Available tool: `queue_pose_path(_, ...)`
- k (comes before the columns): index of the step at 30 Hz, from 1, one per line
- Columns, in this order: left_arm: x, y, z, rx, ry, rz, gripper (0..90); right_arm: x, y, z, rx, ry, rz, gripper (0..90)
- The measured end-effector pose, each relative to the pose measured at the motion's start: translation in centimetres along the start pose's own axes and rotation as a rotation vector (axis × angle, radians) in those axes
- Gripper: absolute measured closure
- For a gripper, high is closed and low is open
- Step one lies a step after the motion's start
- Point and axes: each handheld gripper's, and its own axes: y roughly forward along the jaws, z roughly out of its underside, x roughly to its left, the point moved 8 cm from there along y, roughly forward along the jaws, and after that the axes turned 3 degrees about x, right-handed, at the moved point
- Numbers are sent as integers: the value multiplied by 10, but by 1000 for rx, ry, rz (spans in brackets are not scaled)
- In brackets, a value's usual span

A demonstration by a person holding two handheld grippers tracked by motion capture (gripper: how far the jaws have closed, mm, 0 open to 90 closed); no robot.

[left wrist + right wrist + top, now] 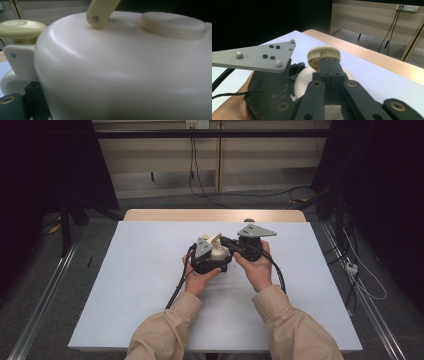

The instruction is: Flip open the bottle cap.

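1. Desk (pixel 150 270): a pale blue-white sheet covers most of its top; a strip of bare wood (pixel 215 215) shows along the far edge.
2. Wall panels (pixel 160 155): light beige, standing behind the desk.
3. Wall socket (pixel 196 124): set at the top of the wall, with black cables (pixel 192 165) hanging down from it to the floor.
4. Floor (pixel 100 235): grey carpet around the desk.
5. Metal rails (pixel 45 290): run along the floor on both sides of the desk.
6. White plug strip (pixel 352 267): lies on the floor right of the desk, with a white cable (pixel 372 292) looping from it.
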Motion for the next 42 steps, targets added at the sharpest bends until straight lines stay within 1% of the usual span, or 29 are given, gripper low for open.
queue_pose_path(3,0,0,0,0,0,0,56,0,1,0,7,-1,-4,900)
queue_pose_path(10,0,0,0,1,1,0,56,0,2,-1,2,2,-5,900)
queue_pose_path(15,0,0,0,1,-1,0,56,-1,3,-3,-3,1,3,900)
queue_pose_path(27,0,0,0,0,-1,1,56,0,8,-3,-3,4,-7,900)
queue_pose_path(37,0,0,0,-4,-7,1,56,1,10,-8,-7,-5,-10,900)
queue_pose_path(42,0,0,0,-4,-7,1,56,1,12,-8,-4,-1,-4,900)
